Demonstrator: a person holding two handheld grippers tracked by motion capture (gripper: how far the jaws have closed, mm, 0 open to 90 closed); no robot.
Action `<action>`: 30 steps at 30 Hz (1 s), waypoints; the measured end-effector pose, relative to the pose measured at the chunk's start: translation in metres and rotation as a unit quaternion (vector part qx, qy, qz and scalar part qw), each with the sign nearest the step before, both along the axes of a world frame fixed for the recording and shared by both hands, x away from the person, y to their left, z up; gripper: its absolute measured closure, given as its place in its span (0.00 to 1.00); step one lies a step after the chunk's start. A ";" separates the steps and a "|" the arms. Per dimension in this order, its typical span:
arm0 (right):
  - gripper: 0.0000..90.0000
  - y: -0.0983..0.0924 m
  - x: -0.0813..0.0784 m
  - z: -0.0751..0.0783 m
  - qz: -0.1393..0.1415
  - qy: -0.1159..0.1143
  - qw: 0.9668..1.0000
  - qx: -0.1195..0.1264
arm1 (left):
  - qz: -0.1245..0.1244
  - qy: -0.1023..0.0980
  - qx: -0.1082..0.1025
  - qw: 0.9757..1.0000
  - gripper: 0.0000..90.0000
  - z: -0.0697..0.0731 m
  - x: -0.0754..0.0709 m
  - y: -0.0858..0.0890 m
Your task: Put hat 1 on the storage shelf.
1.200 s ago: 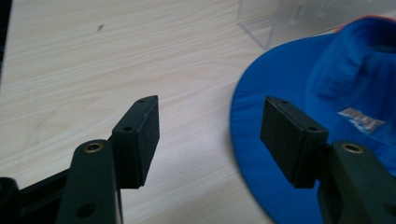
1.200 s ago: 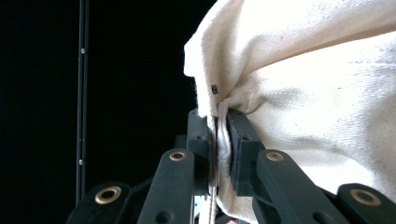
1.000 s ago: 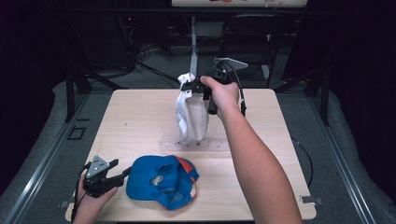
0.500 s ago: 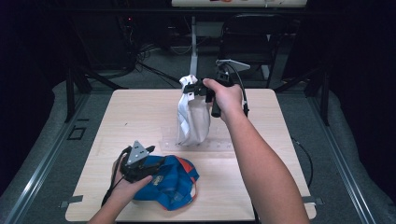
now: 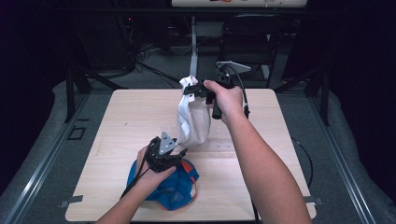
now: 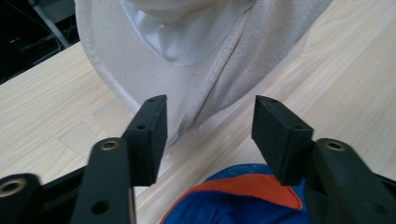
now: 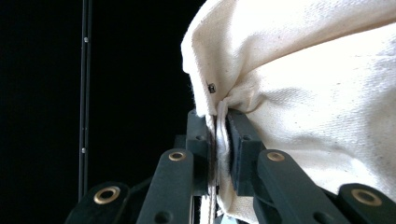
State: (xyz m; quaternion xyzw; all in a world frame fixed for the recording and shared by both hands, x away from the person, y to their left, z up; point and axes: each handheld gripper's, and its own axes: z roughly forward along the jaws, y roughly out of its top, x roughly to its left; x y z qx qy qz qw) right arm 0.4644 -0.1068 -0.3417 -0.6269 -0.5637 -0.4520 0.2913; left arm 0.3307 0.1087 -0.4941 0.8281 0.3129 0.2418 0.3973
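Note:
A white cloth cap (image 5: pixel 194 122) hangs above the middle of the wooden table (image 5: pixel 130 112). My right gripper (image 5: pixel 188 89) is shut on its top edge; the fabric (image 7: pixel 317 93) is pinched between the right gripper (image 7: pixel 217 122) pads. A blue cap with orange trim (image 5: pixel 173 192) lies at the front of the table. My left gripper (image 5: pixel 179 150) hovers over it and points at the white cap's low edge (image 6: pixel 187 79). The left gripper (image 6: pixel 208 122) jaws have just been closing; they stand apart, with the cap's hem just ahead of them and not pressed. The blue cap (image 6: pixel 247 198) lies below.
Clear tape patches (image 6: pixel 79 135) are stuck on the tabletop under the white cap. Dark stands and cables (image 5: pixel 154 51) lie on the floor beyond the far edge. Bare wood stretches to the left and right of the caps.
My left hand has moved from the table's front left corner to the right and forward, over the blue cap, up to the white cap's low edge. The right hand has held still.

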 end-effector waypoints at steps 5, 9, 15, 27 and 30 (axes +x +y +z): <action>0.90 -0.004 -0.001 -0.001 -0.001 -0.001 1.000 0.001 | 0.015 -0.006 0.017 1.000 0.69 0.000 0.005 -0.004; 0.90 -0.006 -0.001 0.000 -0.004 -0.001 1.000 0.003 | 0.018 -0.007 0.024 1.000 0.78 0.000 0.005 -0.001; 0.90 -0.005 -0.004 0.001 0.002 -0.003 1.000 0.005 | 0.016 -0.007 0.019 1.000 0.88 0.001 0.005 0.008; 0.90 0.004 -0.004 -0.004 0.013 0.000 1.000 -0.001 | 0.027 0.007 -0.013 1.000 0.94 -0.005 0.006 0.033; 0.89 0.004 -0.004 -0.005 0.016 0.001 1.000 -0.003 | 0.030 0.012 -0.019 0.999 0.94 -0.006 0.006 0.036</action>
